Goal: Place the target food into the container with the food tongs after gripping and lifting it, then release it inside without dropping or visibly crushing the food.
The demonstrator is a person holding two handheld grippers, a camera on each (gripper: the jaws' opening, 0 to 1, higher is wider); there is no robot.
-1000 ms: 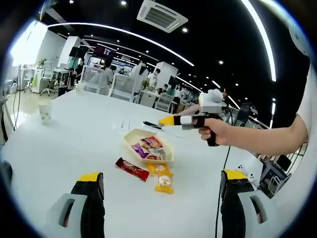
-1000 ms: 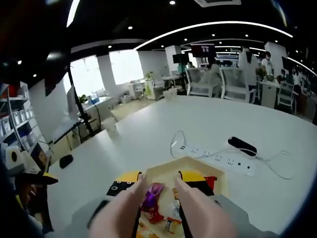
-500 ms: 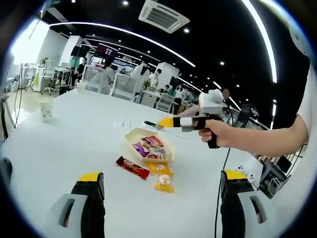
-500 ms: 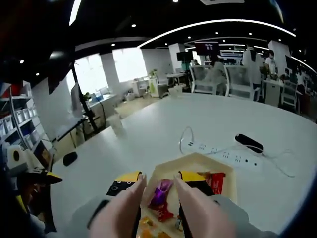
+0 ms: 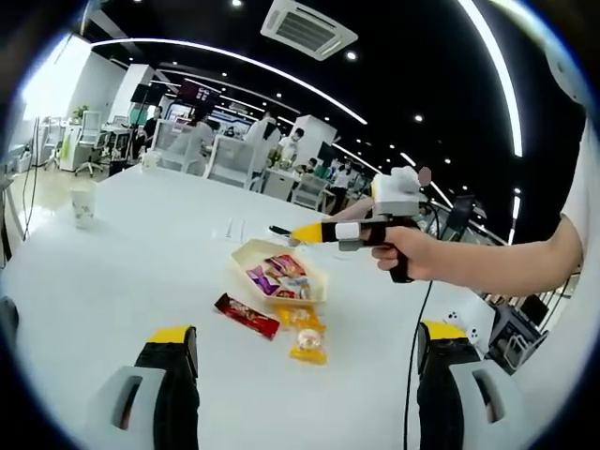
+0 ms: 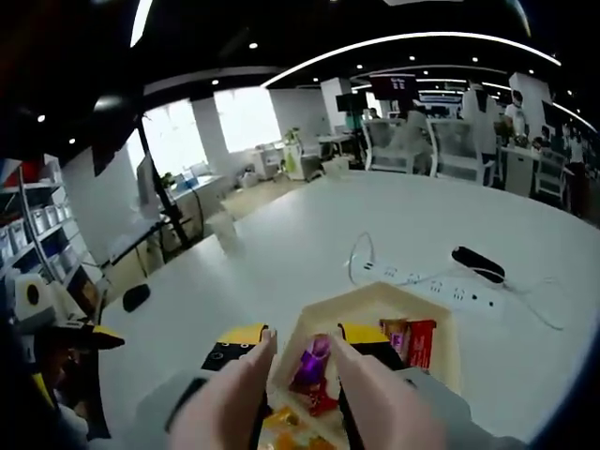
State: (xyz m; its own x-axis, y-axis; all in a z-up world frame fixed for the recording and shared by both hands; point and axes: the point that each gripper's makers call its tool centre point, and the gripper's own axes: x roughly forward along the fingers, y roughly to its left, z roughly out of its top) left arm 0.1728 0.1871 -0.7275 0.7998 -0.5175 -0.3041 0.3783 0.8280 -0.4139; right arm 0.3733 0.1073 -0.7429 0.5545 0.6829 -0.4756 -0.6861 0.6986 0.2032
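One purple snack sits between right claw tongs, over container.

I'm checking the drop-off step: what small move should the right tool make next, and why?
Probably lower a little and ease open. The right tool hangs above the cream container, its tongs closed on a purple-wrapped snack, with other wrapped snacks already inside, so a short descent should avoid a drop.

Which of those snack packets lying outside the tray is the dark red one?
The long dark red bar, lying on the white table just left of the tray in the left gripper view. The other loose packets beside it are yellow-orange.
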